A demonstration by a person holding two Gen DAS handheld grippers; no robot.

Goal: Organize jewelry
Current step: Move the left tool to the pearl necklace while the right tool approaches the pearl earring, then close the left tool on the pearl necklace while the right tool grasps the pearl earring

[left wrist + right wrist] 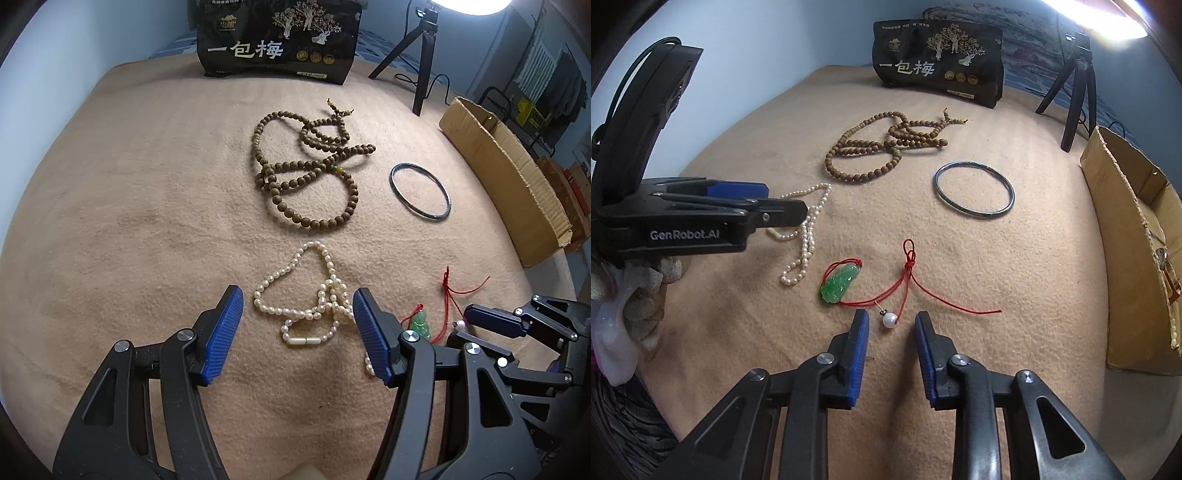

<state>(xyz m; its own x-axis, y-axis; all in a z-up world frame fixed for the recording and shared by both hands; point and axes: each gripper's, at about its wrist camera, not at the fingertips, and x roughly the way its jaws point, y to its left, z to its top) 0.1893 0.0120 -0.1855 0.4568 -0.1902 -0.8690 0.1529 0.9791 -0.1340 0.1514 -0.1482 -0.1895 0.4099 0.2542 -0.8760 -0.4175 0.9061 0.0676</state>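
While both grippers gape, jewelry lies on the blanket [129,184].
"GenRobot.AI" marks the left gripper [768,206]; bag [938,62] reads "一包梅"; pendant [840,284] slants toward the frame's upper right.

bead strand [308,168] behind pearl necklace [306,295] — bangle [420,191] right, box [506,173] beyond

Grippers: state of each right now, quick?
Left gripper: open, empty, jaws either side of the pearl necklace.
Right gripper: open, empty, the single pearl lying between its fingertips.
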